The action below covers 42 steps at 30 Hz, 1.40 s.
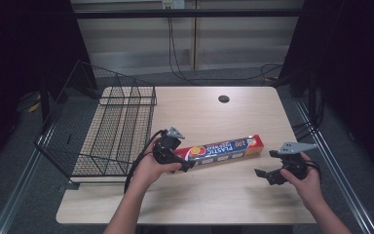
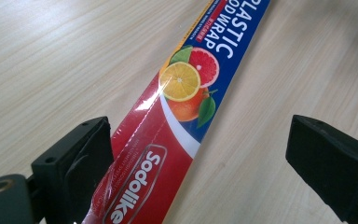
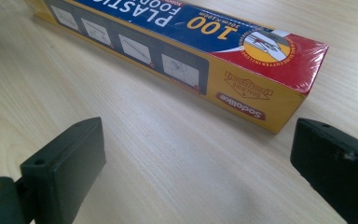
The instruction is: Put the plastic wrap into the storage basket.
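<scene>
My left gripper [image 2: 200, 154] stands wide open over the table [image 2: 51, 60]; the plastic wrap box [image 2: 168, 135] lies against its left jaw, clear of the right.

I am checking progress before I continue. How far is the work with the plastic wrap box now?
Done: the left tool has its open jaws around the red end of the plastic wrap box, one jaw touching it. In hand: no grip yet; the box lies flat on the table. Left: closing and lifting. The right tool is open, short of the other end. The wire basket probably waits.
</scene>
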Each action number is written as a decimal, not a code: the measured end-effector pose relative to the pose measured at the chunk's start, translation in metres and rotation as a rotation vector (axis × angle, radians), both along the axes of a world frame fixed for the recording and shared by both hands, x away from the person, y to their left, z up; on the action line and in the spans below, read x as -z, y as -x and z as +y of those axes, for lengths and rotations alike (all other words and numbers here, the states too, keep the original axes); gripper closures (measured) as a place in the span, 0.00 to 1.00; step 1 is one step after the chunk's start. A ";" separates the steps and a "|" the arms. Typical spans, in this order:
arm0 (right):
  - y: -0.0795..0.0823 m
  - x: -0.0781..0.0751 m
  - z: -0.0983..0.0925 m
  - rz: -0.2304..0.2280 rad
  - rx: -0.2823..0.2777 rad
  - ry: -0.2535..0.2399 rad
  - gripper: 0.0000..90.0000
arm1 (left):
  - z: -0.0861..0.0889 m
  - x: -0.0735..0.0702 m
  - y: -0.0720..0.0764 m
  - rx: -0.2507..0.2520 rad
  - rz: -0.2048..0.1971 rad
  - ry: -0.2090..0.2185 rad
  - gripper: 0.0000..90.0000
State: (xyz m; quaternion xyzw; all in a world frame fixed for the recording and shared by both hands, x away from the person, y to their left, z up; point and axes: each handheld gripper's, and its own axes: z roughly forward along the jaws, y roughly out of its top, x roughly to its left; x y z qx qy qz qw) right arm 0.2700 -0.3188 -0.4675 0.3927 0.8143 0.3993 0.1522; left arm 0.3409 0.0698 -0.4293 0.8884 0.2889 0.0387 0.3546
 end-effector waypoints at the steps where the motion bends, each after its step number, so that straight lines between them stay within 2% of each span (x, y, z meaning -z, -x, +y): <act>1: 0.000 0.000 0.000 0.000 0.000 0.000 0.03 | 0.000 0.000 0.000 0.000 0.000 0.000 0.08; 8: -0.003 -0.001 0.001 -0.005 -0.010 0.004 0.03 | -0.003 0.003 0.002 0.011 0.004 -0.007 0.07; 9: -0.004 -0.001 0.001 -0.006 -0.017 0.006 0.03 | -0.004 0.003 0.004 -0.003 -0.005 -0.006 0.07; 11: -0.005 -0.002 0.001 -0.013 -0.015 0.004 0.03 | -0.005 0.001 0.004 0.003 -0.004 0.003 0.07; 13: -0.004 -0.002 0.000 -0.012 -0.019 -0.002 0.03 | -0.008 -0.001 0.003 -0.001 -0.009 -0.007 0.07; 18: -0.003 -0.002 0.000 -0.011 -0.022 -0.004 0.03 | -0.015 -0.005 -0.003 0.043 -0.005 -0.010 0.07; 20: -0.003 -0.002 0.000 -0.010 -0.023 -0.007 0.03 | -0.022 -0.006 -0.006 0.057 0.006 0.000 0.07; 22: -0.003 -0.003 -0.003 -0.016 -0.017 -0.015 0.03 | -0.029 -0.007 -0.008 0.086 0.002 -0.006 0.06; 23: -0.003 -0.003 -0.003 -0.016 -0.017 -0.015 0.03 | -0.033 -0.008 -0.010 0.097 0.013 -0.014 0.06; 27: -0.003 -0.004 -0.006 -0.019 0.000 -0.023 0.03 | -0.045 -0.010 -0.016 0.135 -0.013 -0.004 0.04; 28: -0.002 -0.004 -0.006 -0.023 0.001 -0.023 0.03 | -0.050 -0.011 -0.021 0.166 -0.026 -0.023 0.04; 30: -0.002 -0.004 -0.006 -0.017 -0.004 -0.024 0.03 | -0.058 -0.009 -0.024 0.161 0.001 -0.029 0.04; 31: -0.002 -0.004 -0.006 -0.017 -0.004 -0.024 0.03 | -0.058 -0.009 -0.024 0.161 0.001 -0.029 0.04; 34: -0.002 -0.004 -0.005 -0.020 -0.006 -0.021 0.03 | -0.069 0.000 -0.034 0.186 0.006 -0.078 0.06; 35: -0.002 -0.004 -0.005 -0.020 -0.006 -0.021 0.03 | -0.069 0.000 -0.034 0.186 0.006 -0.078 0.08; 37: -0.002 -0.005 -0.005 -0.024 -0.007 -0.024 0.03 | -0.076 0.007 -0.039 0.221 -0.002 -0.108 0.11; 39: -0.002 -0.005 -0.006 -0.020 -0.011 -0.028 0.03 | -0.078 0.010 -0.040 0.223 0.007 -0.110 0.11; 41: -0.002 -0.005 -0.007 -0.023 -0.004 -0.028 0.03 | -0.082 0.013 -0.043 0.255 -0.004 -0.126 0.12; 42: -0.002 -0.005 -0.007 -0.024 -0.003 -0.028 0.03 | -0.084 0.015 -0.044 0.253 0.000 -0.124 0.13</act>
